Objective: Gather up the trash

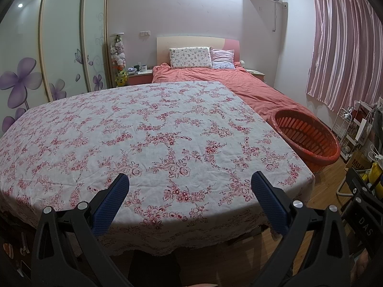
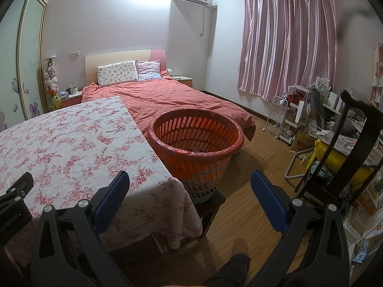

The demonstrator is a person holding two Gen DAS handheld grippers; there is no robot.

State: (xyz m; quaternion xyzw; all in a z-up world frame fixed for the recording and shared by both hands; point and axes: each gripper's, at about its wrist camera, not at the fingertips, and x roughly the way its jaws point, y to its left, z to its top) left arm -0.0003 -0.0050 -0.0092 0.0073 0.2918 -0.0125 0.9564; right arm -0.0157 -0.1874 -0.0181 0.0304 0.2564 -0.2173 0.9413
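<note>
both tongs (image 1: 190, 186) gape above floral cloth (image 1: 143, 131) beside slatted round basket (image 2: 196, 138).

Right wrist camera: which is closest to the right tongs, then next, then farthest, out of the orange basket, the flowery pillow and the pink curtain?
1. Orange basket: just ahead of the right tongs, beside the table.
2. Flowery pillow: at the bed's head, left.
3. Pink curtain: back wall, right, about as far as the pillow; too close to call.

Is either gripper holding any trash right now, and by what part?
Nothing is held. The left gripper and right gripper are both open, with nothing between the fingers.
</note>
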